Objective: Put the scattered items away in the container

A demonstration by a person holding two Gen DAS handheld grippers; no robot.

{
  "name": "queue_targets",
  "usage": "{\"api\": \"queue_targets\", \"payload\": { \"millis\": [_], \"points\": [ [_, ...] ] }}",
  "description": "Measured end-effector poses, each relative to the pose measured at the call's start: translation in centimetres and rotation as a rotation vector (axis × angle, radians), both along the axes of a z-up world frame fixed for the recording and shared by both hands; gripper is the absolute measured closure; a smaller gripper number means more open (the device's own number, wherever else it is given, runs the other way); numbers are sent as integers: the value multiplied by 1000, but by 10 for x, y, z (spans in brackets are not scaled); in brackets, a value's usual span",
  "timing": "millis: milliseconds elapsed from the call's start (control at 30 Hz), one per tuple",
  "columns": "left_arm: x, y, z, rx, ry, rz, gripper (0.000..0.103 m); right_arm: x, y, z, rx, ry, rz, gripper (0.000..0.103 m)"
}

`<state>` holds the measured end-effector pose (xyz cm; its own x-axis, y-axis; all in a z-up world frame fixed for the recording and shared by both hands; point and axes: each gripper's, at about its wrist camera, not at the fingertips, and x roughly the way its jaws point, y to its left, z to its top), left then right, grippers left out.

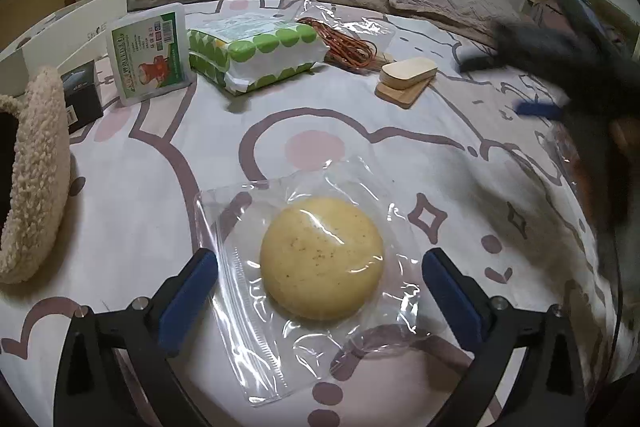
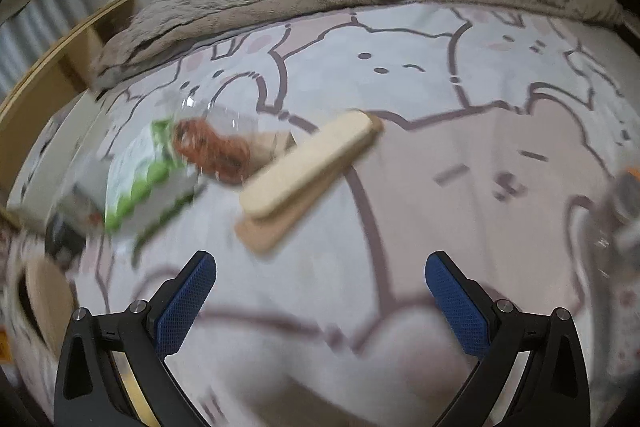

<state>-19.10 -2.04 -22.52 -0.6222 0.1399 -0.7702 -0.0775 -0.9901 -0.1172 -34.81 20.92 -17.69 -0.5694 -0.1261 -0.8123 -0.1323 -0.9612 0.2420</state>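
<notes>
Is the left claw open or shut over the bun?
Open. The left claw has its blue pads wide apart, either side of the wrapped bun, touching neither it nor its wrapper.

I see a bed (image 1: 152,163) under a white sheet printed with cartoon animals. On it lie a round yellow bun in a clear bag (image 1: 322,263), a green-dotted tissue pack (image 1: 256,55), a green-labelled white packet (image 1: 150,53) standing upright, bagged orange rubber bands (image 1: 348,47), a wooden block on a thin board (image 1: 406,77), a black box (image 1: 80,97) and a fleecy container (image 1: 38,171) at left
</notes>
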Motion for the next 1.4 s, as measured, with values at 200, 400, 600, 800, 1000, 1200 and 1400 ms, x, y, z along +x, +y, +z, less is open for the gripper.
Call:
{"api": "queue_targets", "payload": {
  "millis": [200,400,600,800,1000,1200,1400],
  "points": [
    [0,-4,-1,34,-1,3,0,-50,-16,-16,25,-25,-89,0],
    [-1,-5,-2,45,4,6,0,-70,-15,-40,31,-90,-114,0],
    [-1,-6,-2,62,-1,5,0,-60,-6,-42,22,-64,-34,22],
    [-1,-7,-2,66,-3,3,0,-46,-5,-31,76,-33,70,62],
    [-3,-13,-3,97,-7,4,0,-6,-10,-33,139,-45,208,66],
    [-4,-14,-3,104,-9,5,0,56,-6,-35,134,-33,290,69],
    [-4,-15,-3,120,-12,5,0,111,-8,-31,119,-32,345,69]
  ]
}}
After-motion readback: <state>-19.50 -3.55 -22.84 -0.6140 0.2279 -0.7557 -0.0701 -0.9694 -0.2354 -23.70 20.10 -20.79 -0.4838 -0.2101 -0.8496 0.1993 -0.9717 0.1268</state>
